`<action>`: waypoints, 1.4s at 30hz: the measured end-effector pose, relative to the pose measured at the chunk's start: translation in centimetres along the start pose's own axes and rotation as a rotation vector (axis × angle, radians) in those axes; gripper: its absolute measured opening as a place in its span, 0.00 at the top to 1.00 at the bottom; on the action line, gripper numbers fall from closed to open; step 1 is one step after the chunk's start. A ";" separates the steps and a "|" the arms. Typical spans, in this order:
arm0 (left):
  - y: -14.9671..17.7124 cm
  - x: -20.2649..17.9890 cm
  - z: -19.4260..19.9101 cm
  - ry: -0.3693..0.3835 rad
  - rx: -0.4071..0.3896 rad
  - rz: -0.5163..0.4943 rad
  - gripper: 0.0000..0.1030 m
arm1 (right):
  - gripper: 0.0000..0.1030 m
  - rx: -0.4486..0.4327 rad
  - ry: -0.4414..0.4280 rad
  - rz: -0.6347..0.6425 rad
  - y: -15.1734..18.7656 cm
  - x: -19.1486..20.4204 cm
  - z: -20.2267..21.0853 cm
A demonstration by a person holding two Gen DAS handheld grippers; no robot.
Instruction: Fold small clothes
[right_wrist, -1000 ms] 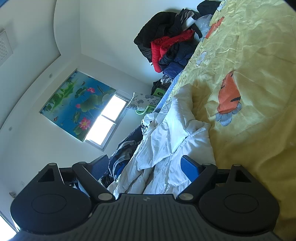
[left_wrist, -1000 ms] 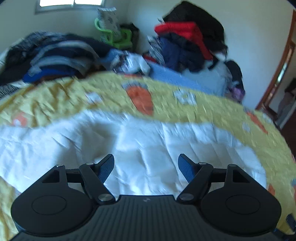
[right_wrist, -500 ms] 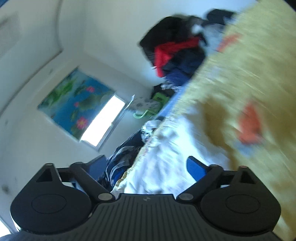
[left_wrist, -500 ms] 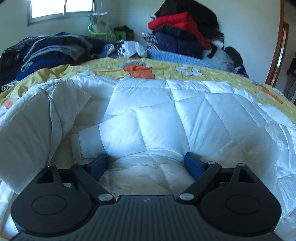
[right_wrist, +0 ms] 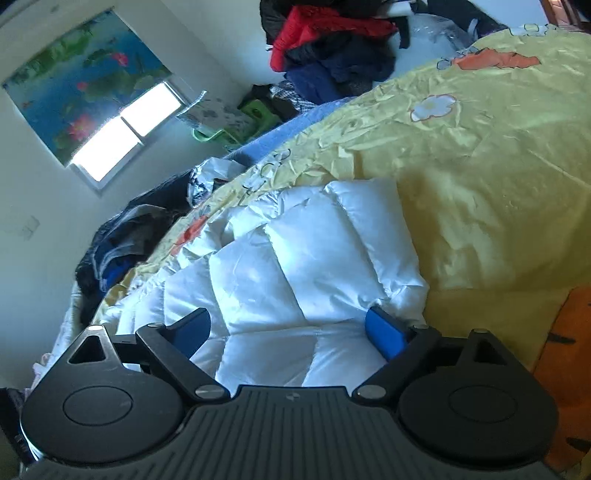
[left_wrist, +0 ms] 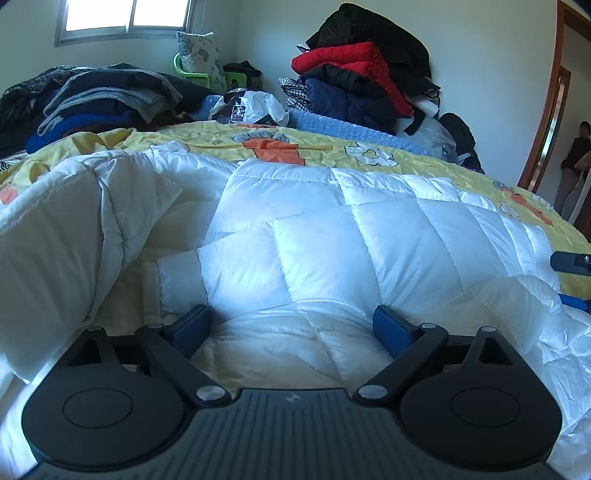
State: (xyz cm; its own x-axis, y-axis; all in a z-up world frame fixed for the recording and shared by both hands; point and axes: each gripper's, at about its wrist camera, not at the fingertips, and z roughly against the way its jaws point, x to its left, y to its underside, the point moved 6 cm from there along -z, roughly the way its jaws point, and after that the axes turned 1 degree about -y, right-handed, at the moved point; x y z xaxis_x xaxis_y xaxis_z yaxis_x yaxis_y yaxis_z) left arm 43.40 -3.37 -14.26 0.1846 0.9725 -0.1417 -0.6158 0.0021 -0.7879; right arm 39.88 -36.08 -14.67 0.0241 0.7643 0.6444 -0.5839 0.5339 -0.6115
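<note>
Change since the earlier frames: left gripper (left_wrist: pixel 291 325) has come down from above the bedspread onto the white quilted jacket (left_wrist: pixel 332 258), its jaws having just been opening; right gripper (right_wrist: pixel 288 328) has swung from a view of crumpled white fabric to the jacket's smooth outer panels, its jaws having just been closing a little

Left wrist view, left to right:
- Folded-over flap of the jacket, raised, lining side showing, at far left
- Sleeve cuff (left_wrist: pixel 181 284) lying just ahead of the left blue pad (left_wrist: pixel 192 326)
- Left gripper: jaws set wide, both pads resting on or just against the padded fabric, a hump of jacket between them; not clamped
- Main quilted body of the jacket, spread across the yellow bedspread (left_wrist: pixel 424 155) with carrot and flower print
- Part of the right gripper (left_wrist: pixel 572 260), dark with a blue tip, at the right edge beside the jacket
- Background: window (left_wrist: pixel 125 16), heap of dark folded clothes (left_wrist: pixel 99 99), green plastic chair (left_wrist: pixel 207 75), plastic bag (left_wrist: pixel 255 105), red and navy jackets (left_wrist: pixel 354 74) piled against the wall, open doorway with a person (left_wrist: pixel 574 162) standing in it

Right wrist view, left to right:
- Flower-print blind (right_wrist: pixel 85 81) over the window
- Right gripper: jaws wide, jacket panels (right_wrist: pixel 295 266) lying between the pads; whether the pads press on the fabric cannot be told
- Jacket edge ending near the right pad (right_wrist: pixel 384 338); bare yellow bedspread (right_wrist: pixel 480 184) beyond it
</note>
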 end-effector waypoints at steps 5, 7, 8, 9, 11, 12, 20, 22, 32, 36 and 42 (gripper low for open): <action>-0.5 -0.7 0.8 -0.050 -0.014 -0.064 0.05 | 0.11 0.005 0.078 0.081 0.2 1.6 -0.2; -1.3 -0.3 3.6 -0.093 -0.069 -0.051 0.05 | 0.11 -0.023 0.145 0.094 0.4 3.1 1.6; -1.7 0.1 5.6 -0.081 -0.114 -0.025 0.05 | 0.11 -0.061 0.105 0.106 1.0 4.4 3.2; -2.1 0.6 7.8 -0.050 -0.154 0.006 0.04 | 0.07 -0.088 0.039 0.121 1.7 5.6 4.8; -2.5 2.6 11.7 0.009 -0.217 0.075 0.01 | 0.00 -0.121 -0.099 0.154 4.3 7.7 8.3; -2.6 4.0 13.2 0.009 -0.236 0.106 0.00 | 0.01 -0.136 -0.118 0.176 5.5 8.2 9.6; -2.4 25.2 16.3 -0.278 -0.309 0.845 0.00 | 0.01 -0.069 0.018 0.220 11.4 5.1 11.1; -1.8 28.8 15.1 -0.303 -0.294 0.969 0.00 | 0.03 -0.052 0.011 0.187 11.7 4.6 9.9; 0.1 32.7 8.3 -0.270 -0.068 0.951 0.01 | 0.02 -0.078 -0.058 0.101 11.5 3.5 10.2; 0.2 32.7 8.0 -0.297 -0.090 0.914 0.31 | 0.02 -0.074 -0.042 0.125 11.7 3.7 10.2; -0.8 32.4 7.2 -0.279 -0.087 0.825 0.73 | 0.02 -0.077 -0.050 0.114 11.8 3.7 10.3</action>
State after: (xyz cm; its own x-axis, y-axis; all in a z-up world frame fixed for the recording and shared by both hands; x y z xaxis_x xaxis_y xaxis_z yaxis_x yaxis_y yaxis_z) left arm 44.39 29.85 -13.87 -0.4955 0.6770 -0.5442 -0.4069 -0.7344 -0.5432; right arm 24.71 -30.63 -14.76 -0.0806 0.8034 0.5899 -0.5166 0.4724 -0.7141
